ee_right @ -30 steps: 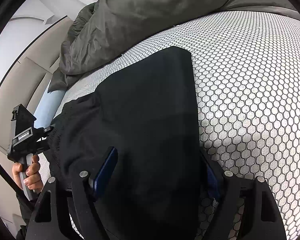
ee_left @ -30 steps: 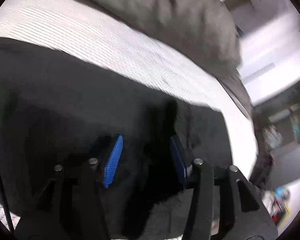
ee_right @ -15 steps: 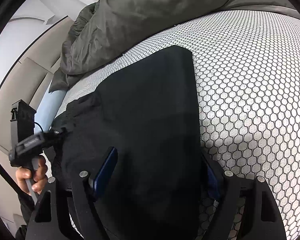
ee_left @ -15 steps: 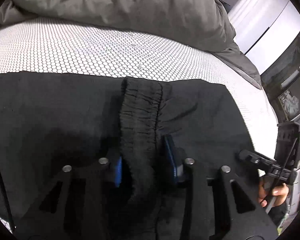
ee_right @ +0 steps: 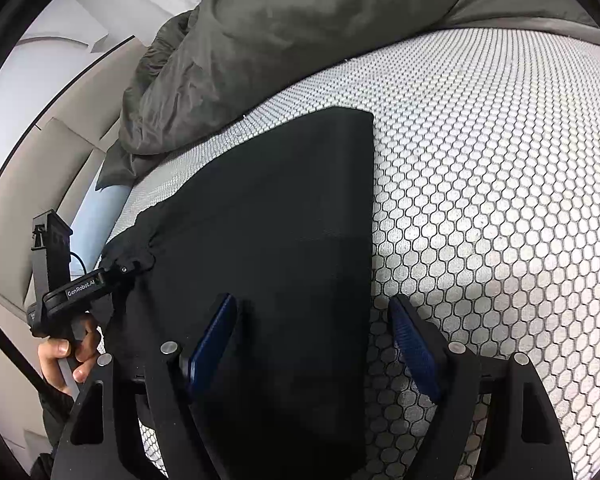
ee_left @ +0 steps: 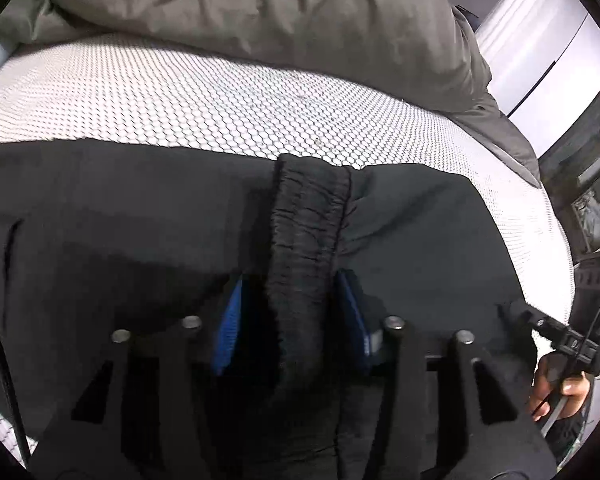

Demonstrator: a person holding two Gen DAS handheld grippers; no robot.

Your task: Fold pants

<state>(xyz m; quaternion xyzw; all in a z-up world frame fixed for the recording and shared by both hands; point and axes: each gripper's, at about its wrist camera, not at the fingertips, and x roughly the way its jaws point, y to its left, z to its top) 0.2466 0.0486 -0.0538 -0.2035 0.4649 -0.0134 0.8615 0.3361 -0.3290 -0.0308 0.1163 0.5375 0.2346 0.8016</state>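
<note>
Straddling the gathered waistband [ee_left: 308,236] of the black pants [ee_right: 284,216] lying on the honeycomb mattress [ee_right: 480,184], my left gripper [ee_left: 296,316] is opening, unclamped. Right gripper [ee_right: 312,344] gapes wide over a leg edge. Soft, limp, light cloth: I'd pinch the thick elastic band.

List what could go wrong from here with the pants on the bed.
1. The left tongs are opening around the bunched waistband; let go, it may stay ridged and spoil the fold.
2. The right tongs straddle the pants' right edge; closing could drag that straight edge crooked.
3. The duvet lies close behind, limiting room.
</note>
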